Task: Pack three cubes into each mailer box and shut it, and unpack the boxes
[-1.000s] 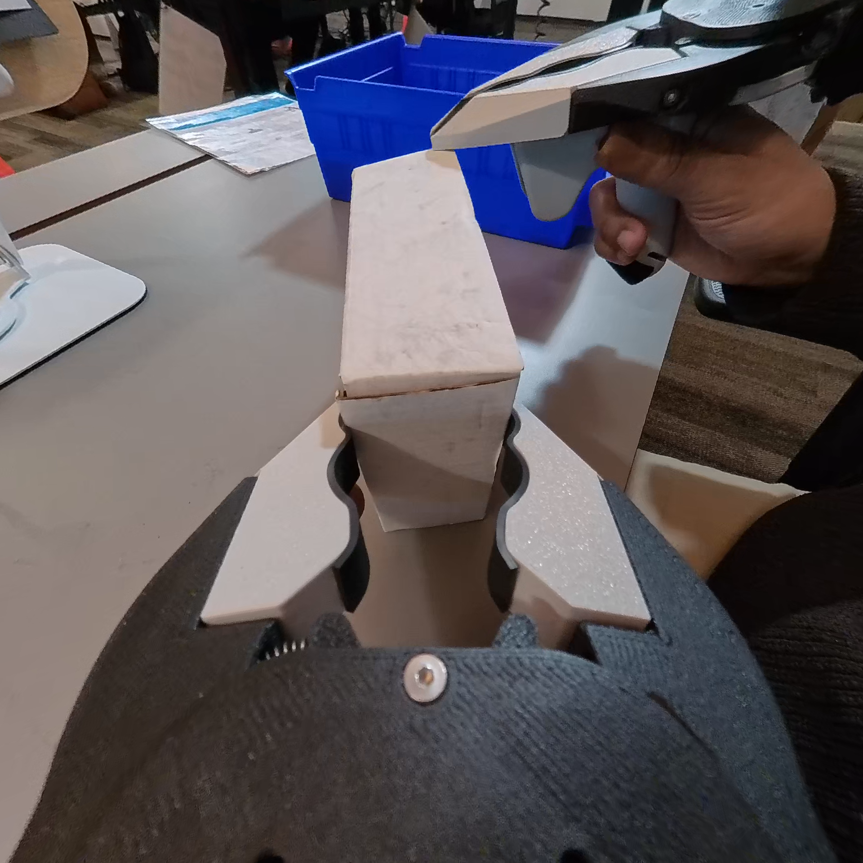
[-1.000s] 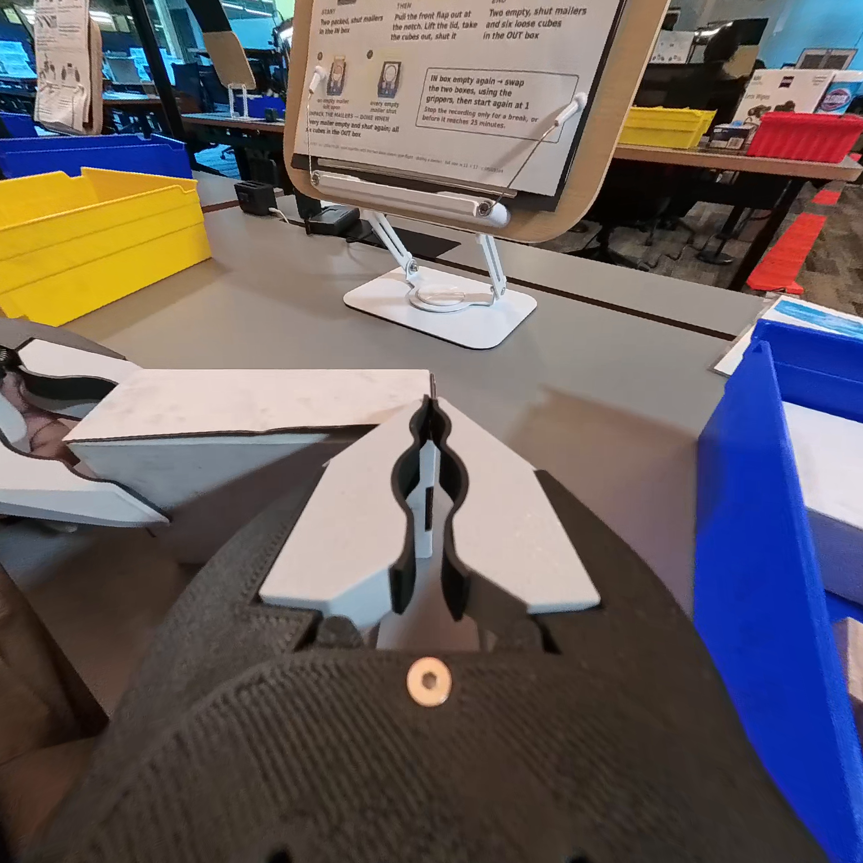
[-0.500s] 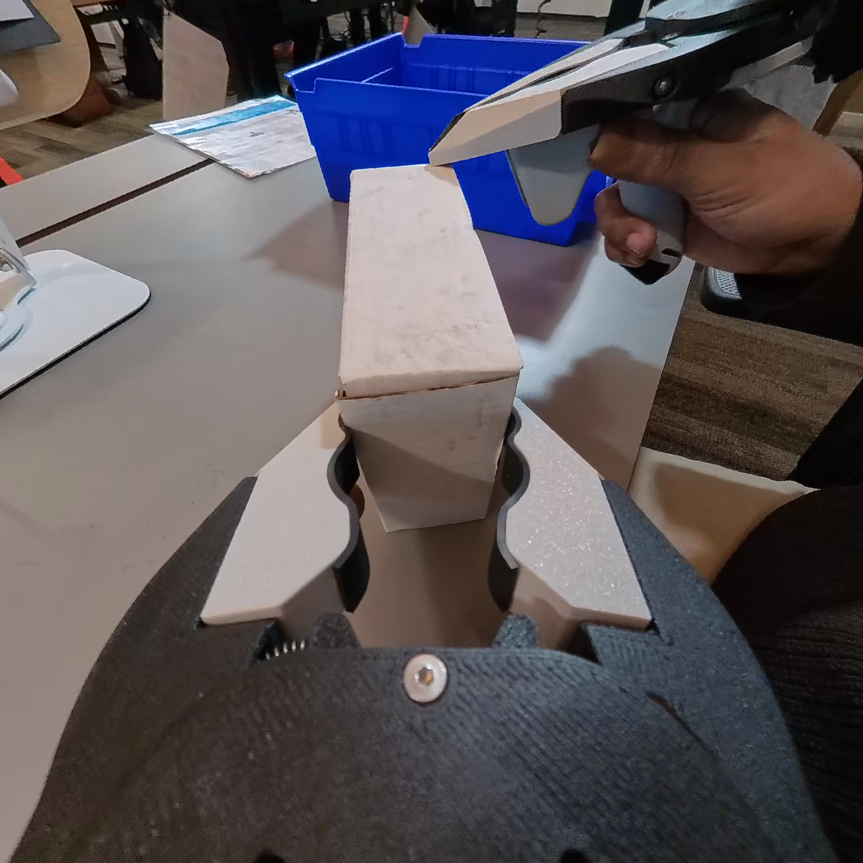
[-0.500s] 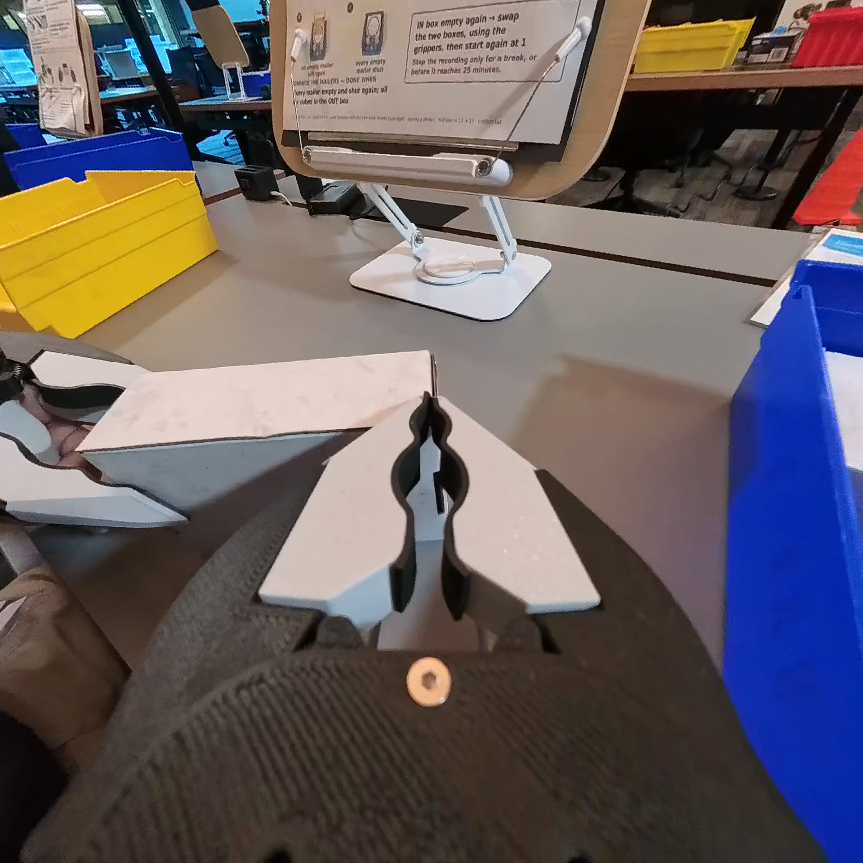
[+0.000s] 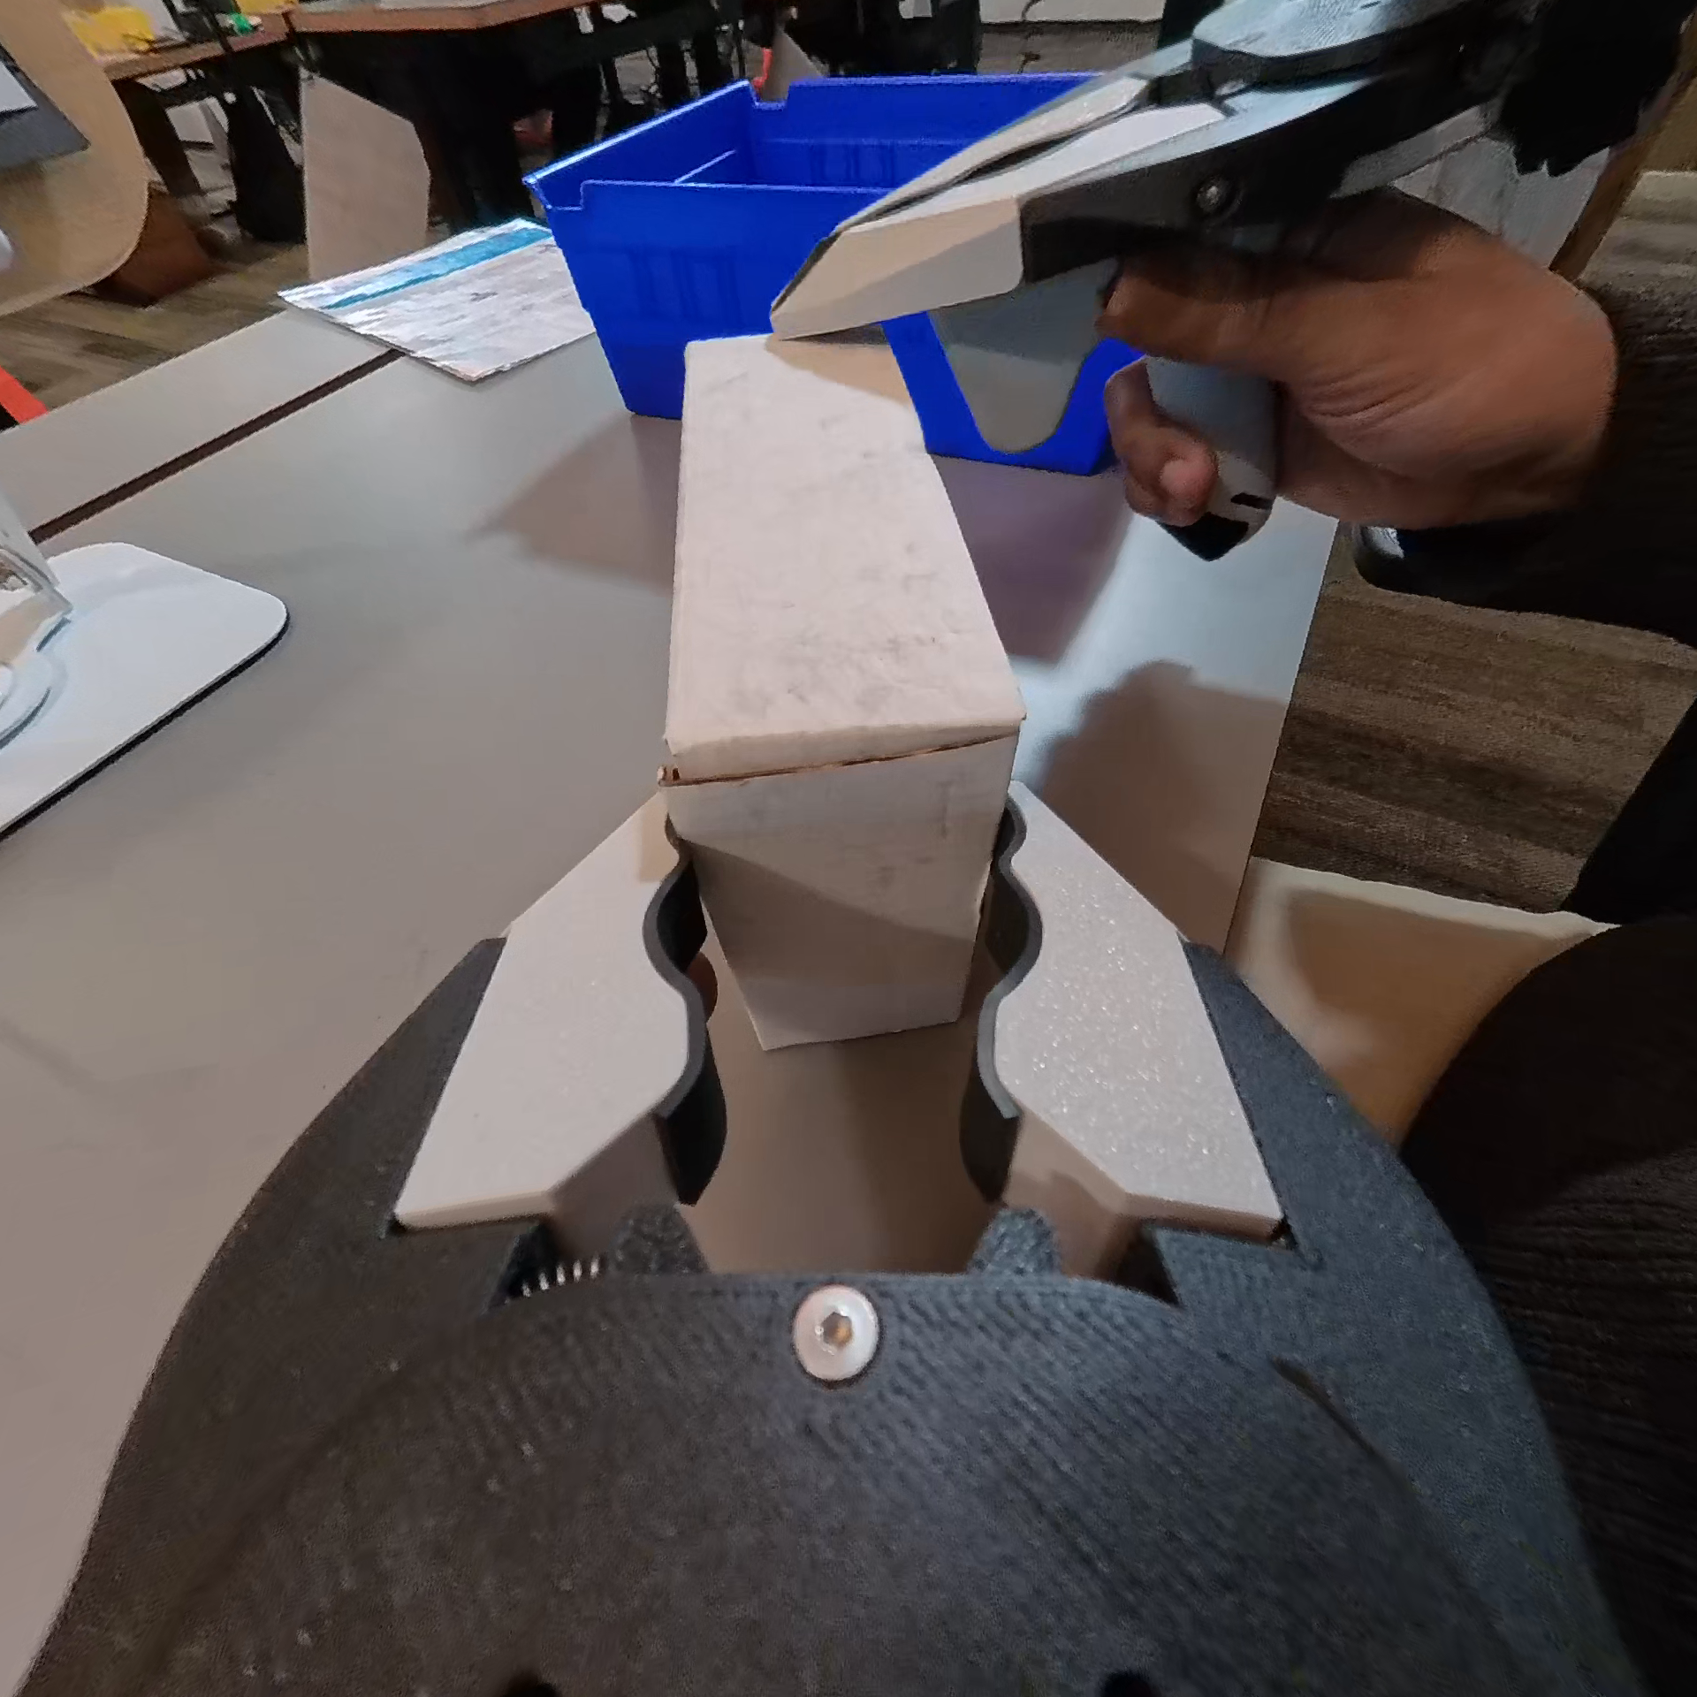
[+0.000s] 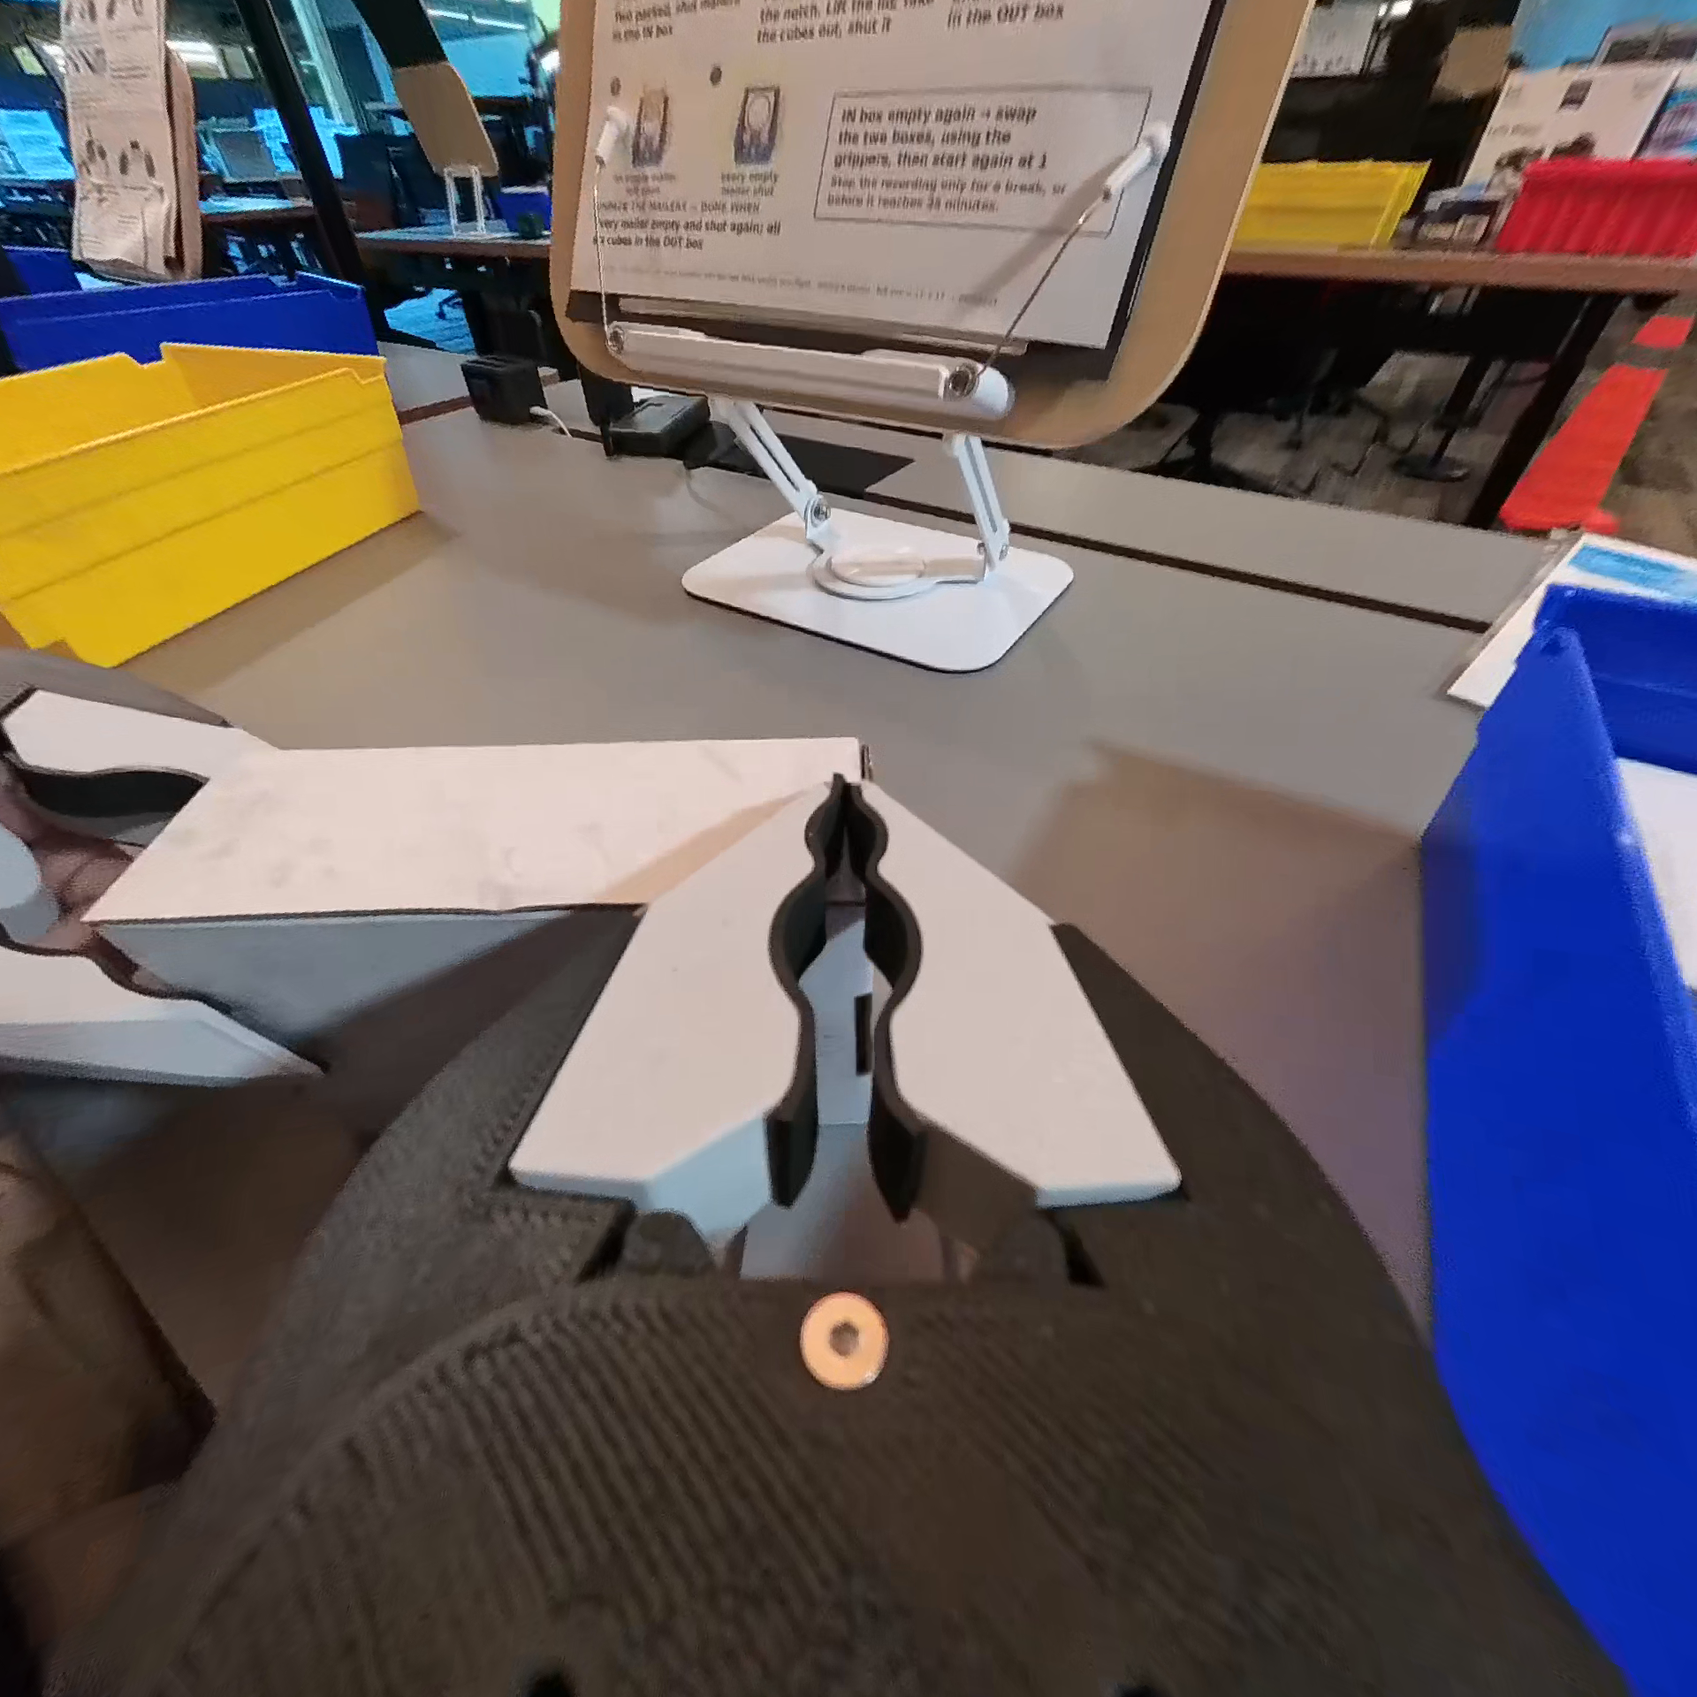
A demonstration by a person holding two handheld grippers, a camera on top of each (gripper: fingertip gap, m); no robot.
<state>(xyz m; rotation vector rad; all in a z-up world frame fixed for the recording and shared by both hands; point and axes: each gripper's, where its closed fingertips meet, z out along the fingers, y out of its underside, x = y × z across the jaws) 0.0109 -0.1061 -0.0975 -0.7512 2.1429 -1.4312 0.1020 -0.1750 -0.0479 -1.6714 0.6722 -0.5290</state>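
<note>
Nearest to us, the left gripper (image 5: 840, 927) holds the near end of the white box (image 5: 826, 588) between its fingers (image 5: 588, 1019), one on each side wall; they are half apart, as wide as the box. The box lies on the grey worktop (image 5: 321, 781) with its lid down, and only a thin seam shows at the near edge. We cannot see if cubes are inside.

At the far end of the box is the right gripper (image 5: 790, 317). Its fingers (image 6: 1001, 992) are pressed almost together, with no thing between the tips. The tips sit at the far top edge of the lid, touching it or just above; we cannot tell which.

We judge that the step in hand is at the lid: either the last press to shut it, or the start of opening it. The next move asks the left gripper to keep the box steady while the right tip works on that far edge.

Beyond stands the blue bin (image 5: 735, 230), near the box, a likely place for it afterwards. A yellow bin (image 6: 184, 496) and a stand (image 6: 882, 588) with a sheet are farther away.
</note>
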